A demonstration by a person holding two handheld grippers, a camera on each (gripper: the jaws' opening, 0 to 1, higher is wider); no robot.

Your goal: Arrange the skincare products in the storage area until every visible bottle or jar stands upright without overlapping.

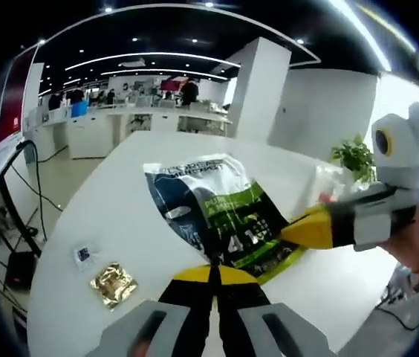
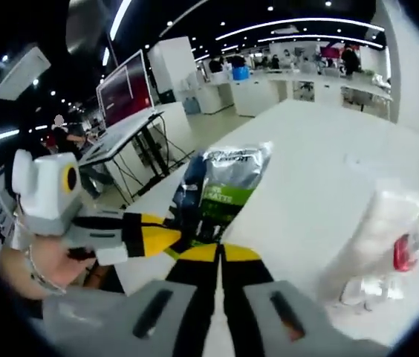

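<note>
Both my left gripper (image 1: 213, 274) and right gripper (image 2: 219, 254) are pinched closed on the green pouch (image 1: 224, 216) above the white table (image 1: 120, 193); opposing tugs could tear it.

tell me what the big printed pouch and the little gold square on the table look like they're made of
Printed pouch: looks like glossy plastic film, since it crinkles and catches glare between both tongs' tips. Gold square: probably metallic foil, judging by its wrinkled, mirror-like shine. Table: smooth white surface, likely laminate, though the exact material is unclear.
</note>
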